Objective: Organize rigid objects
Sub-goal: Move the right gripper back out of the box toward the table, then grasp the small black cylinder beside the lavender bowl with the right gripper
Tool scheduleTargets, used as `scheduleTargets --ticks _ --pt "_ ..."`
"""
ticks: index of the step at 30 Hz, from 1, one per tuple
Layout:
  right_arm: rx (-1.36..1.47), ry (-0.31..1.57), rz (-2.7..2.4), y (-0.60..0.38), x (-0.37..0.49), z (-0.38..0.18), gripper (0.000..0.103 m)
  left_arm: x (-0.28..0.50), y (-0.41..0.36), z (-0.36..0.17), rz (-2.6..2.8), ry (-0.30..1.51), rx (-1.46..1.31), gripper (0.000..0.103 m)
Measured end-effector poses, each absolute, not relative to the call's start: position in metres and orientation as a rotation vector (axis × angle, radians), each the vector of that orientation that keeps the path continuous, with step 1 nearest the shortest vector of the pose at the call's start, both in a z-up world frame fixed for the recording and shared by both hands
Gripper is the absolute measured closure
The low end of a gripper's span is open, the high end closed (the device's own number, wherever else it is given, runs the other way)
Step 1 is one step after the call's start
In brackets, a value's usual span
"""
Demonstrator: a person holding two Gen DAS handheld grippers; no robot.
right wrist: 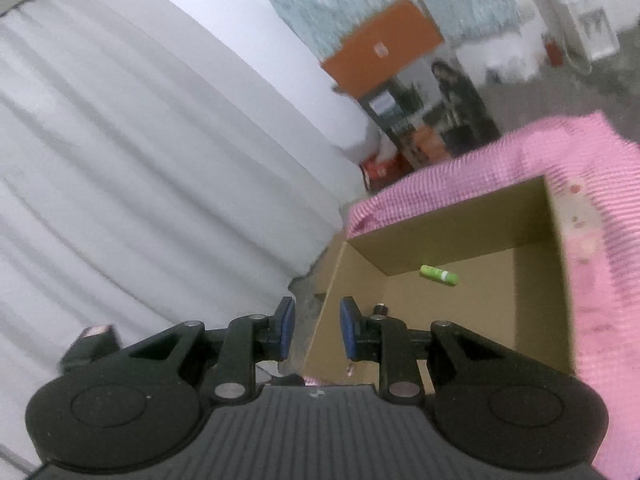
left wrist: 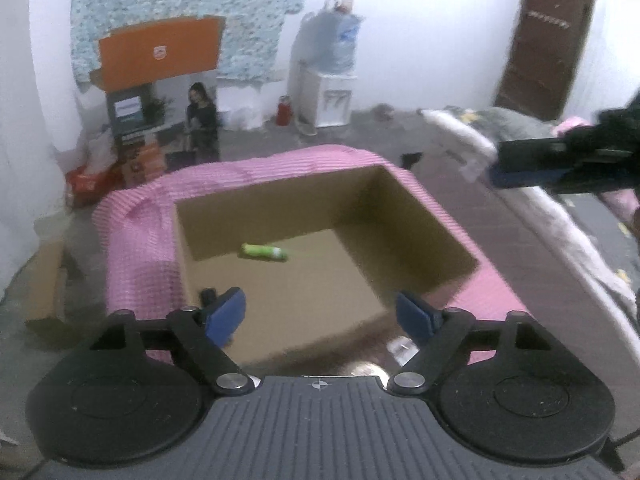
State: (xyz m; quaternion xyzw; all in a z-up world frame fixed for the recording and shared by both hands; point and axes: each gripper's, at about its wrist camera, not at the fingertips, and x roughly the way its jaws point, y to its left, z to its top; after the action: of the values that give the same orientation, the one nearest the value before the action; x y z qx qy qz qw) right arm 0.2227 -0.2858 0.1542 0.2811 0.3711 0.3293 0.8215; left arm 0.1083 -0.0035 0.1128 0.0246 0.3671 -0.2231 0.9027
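1. Cardboard box (left wrist: 280,300) sits open on pink striped cloth (left wrist: 136,256); green tube (left wrist: 264,251) lies on box floor near far wall, so one item looks sorted already.
2. Small dark object (left wrist: 207,294) inside box by near-left wall, partly behind L pad; blurry, can't ID.
3. Left gripper (left wrist: 320,314) hangs over box w/ jaws wide apart, nothing btwn them.
4. Right gripper (right wrist: 314,332) has jaws narrow w/ a clear gap, empty; points at box's left edge, white curtain (right wrist: 140,160) beside it.
5. Progress: early/mid, judging by near-empty box. No other loose items in view, so can't tell how many remain.
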Motion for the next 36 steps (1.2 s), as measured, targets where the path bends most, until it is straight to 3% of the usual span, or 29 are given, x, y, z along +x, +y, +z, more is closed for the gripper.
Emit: scheduleTargets --ticks 6,14,21,36 --pt "0.586 0.708 0.671 -0.334 0.137 0.163 0.077 0.073 -0.009 0.089 -0.502 0.724 0.021 0.017" --pt "0.794 0.819 0.737 -0.348 0.078 0.078 0.077 0.049 -0.040 0.033 -0.522 0.785 0.074 0.019" --pt "0.913 0.925 0.733 -0.323 0.092 0.000 0.076 0.049 -0.064 -0.002 -0.543 0.873 0.176 0.038" --pt "0.568 1.032 0.646 -0.255 0.146 -0.040 0.077 0.060 -0.073 -0.022 -0.616 0.988 0.171 0.064"
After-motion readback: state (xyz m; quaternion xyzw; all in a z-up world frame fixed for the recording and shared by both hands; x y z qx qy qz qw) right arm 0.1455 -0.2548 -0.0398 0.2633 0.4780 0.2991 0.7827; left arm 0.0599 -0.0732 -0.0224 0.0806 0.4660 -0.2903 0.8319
